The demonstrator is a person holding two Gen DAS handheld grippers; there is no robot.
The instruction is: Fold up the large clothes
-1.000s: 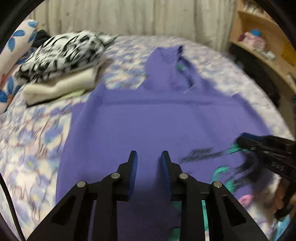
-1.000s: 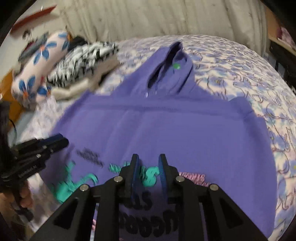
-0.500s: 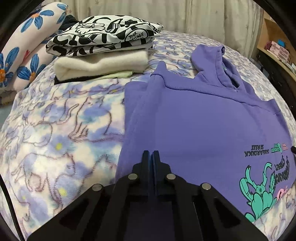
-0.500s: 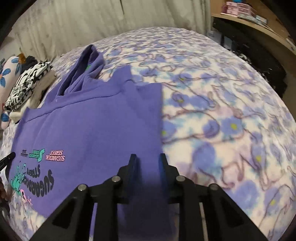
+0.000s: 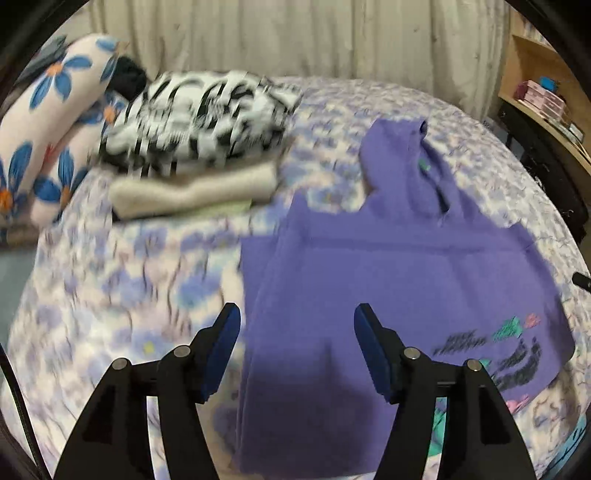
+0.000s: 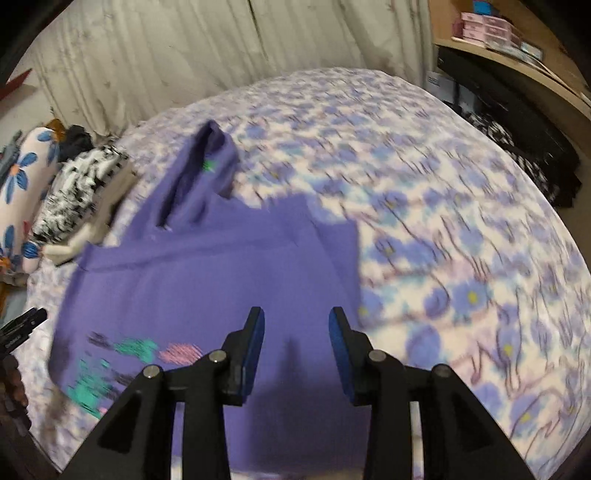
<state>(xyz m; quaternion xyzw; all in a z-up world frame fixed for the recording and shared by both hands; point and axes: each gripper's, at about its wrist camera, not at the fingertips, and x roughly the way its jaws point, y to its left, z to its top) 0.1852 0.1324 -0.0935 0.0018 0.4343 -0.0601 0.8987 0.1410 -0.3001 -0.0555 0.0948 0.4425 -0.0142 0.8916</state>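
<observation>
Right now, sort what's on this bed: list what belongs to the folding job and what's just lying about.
Part of the job:
- purple hoodie, spread flat on the bedspread
- left gripper, open
- right gripper, open

Just lying about:
- black-and-white patterned garment stacked on a cream folded garment
- floral pillows
- shelf boxes

You're working in a bedroom at home. A bed with a blue-and-lilac flowered cover fills both views, and flower-print pillows sit at its far left. Beside them you have a stack of folded clothes, and a purple hoodie lies spread on the cover. Pale curtains hang behind the bed, and wooden shelves holding small boxes stand at the right.
</observation>
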